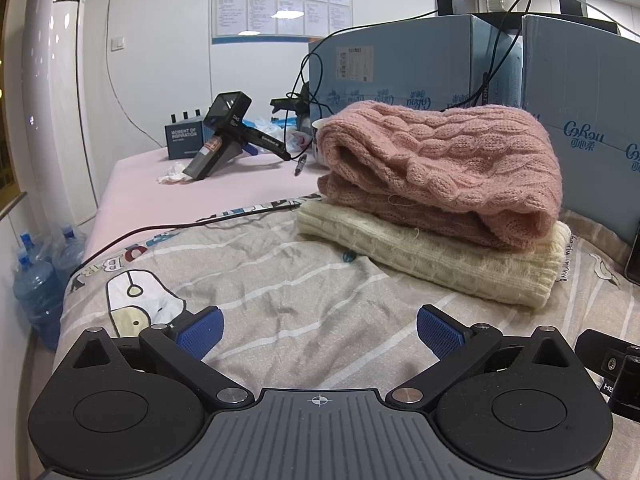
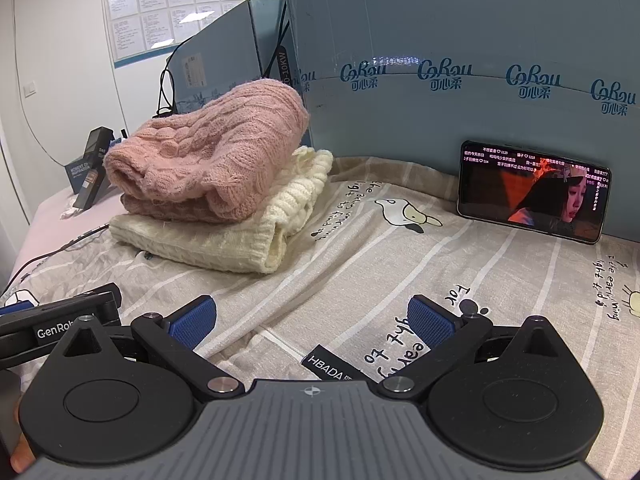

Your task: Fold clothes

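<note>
A folded pink sweater [image 1: 432, 168] is lying on top of a folded cream sweater [image 1: 440, 256], both sitting right of centre in the left wrist view and left of centre in the right wrist view, on a cartoon-print sheet [image 1: 280, 272]. Blue cardboard boxes [image 2: 460, 60] are standing just behind the stack, with a phone [image 2: 534, 192] leaning against one at the right. The left gripper [image 1: 320, 330] and right gripper [image 2: 312, 320] are hovering low in frame, fingers spread apart, holding nothing.

Folded pink sweater [image 1: 432, 160] stacked on folded cream sweater [image 1: 448, 260].
</note>
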A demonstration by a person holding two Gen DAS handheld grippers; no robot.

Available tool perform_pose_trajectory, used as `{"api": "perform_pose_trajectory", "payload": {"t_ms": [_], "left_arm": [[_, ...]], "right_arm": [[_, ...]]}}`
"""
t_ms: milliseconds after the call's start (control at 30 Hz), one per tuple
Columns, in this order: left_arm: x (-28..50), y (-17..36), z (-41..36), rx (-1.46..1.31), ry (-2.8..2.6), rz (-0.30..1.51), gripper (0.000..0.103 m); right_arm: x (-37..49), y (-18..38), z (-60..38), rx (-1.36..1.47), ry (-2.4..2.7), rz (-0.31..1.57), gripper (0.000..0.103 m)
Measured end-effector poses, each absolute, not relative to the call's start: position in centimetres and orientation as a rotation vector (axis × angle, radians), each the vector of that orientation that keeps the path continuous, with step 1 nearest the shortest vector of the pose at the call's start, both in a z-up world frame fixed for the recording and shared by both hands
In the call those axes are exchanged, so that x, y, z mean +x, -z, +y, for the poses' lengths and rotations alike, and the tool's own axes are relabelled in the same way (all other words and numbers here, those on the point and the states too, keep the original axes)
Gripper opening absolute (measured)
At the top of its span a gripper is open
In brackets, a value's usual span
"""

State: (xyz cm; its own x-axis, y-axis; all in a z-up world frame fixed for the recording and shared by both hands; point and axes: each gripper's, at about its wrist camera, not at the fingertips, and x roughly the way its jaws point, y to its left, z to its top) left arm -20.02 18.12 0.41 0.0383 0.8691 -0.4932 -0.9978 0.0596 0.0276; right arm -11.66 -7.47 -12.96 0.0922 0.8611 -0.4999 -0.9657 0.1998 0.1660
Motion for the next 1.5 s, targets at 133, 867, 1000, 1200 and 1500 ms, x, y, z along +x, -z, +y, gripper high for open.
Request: {"api": "perform_pose_trajectory", "payload": {"t_ms": [133, 867, 1000, 1200, 1500], "left_arm": [[-20.00, -0.44, 18.09, -0.368, -1.482, 0.434, 0.103], [-20.12, -0.63, 17.79, -0.368, -1.464, 0.409, 0.103], [-20.17, -0.67, 17.76, -0.369, -1.460, 0.399, 0.103], [-20.21, -0.67, 17.84, -0.374, -1.459, 0.394, 0.103], [-20.16, -0.59, 17.94, -0.376, -1.458, 0.401, 0.103]], "right_arm": [[-11.64, 12.98, -7.46, -0.226, -1.373, 0.558, 0.103], [-11.65, 13.11, -7.45, -0.229, -1.370, 0.559, 0.103], [-11.67, 13.12, -7.44, -0.229, -1.369, 0.559, 0.103], [-11.62, 13.16, -7.41, -0.229, -1.368, 0.561, 0.103], [-11.56, 13.20, -7.39, -0.230, -1.369, 0.565, 0.103]]}}
